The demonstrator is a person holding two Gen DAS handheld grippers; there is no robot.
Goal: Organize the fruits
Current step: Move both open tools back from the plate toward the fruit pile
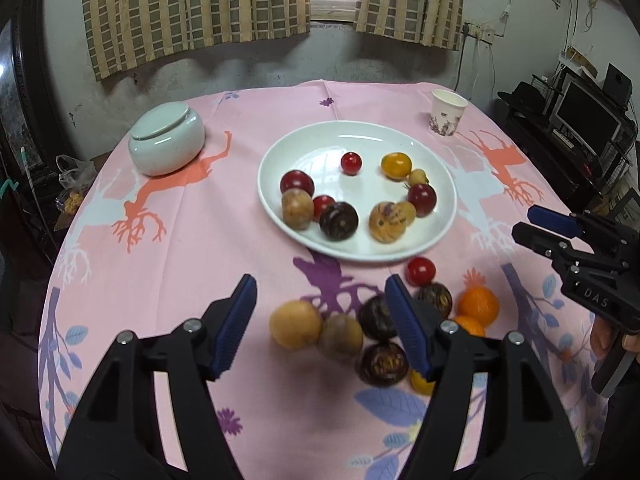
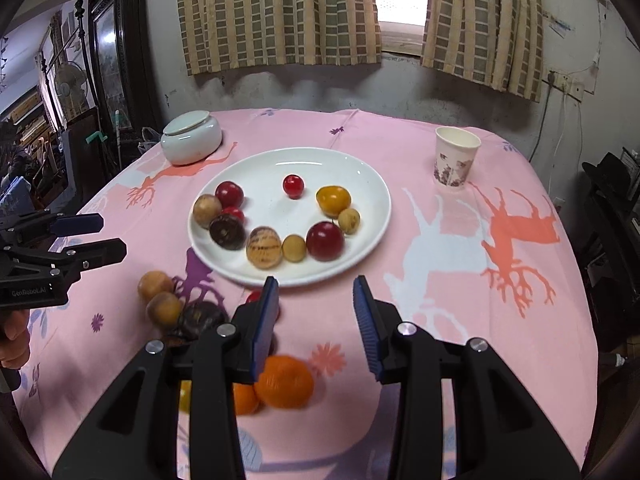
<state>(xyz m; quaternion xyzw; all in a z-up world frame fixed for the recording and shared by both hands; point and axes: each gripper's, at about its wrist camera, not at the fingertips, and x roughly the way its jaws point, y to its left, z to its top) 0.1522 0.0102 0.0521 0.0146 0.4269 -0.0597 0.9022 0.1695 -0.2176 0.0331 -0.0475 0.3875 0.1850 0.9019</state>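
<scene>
The white plate (image 1: 438,184) sat mid-table and held about ten fruits, so the sorting looked roughly half done. A loose cluster of fruits (image 1: 352,332) lay on the pink cloth (image 1: 180,264) at the plate's 6 o'clock, touching one another, among them an orange (image 2: 284,381) and a red one (image 1: 420,271). The left gripper (image 1: 320,324) stood wide apart, empty, above that cluster. The right gripper (image 2: 316,324) was parted too, holding nothing.

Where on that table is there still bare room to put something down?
Free: the cloth between the plate and the cup, and the stretch between the jar and the near edge. The plate's far half is mostly bare. Crowded: the loose fruit just below the plate.
</scene>
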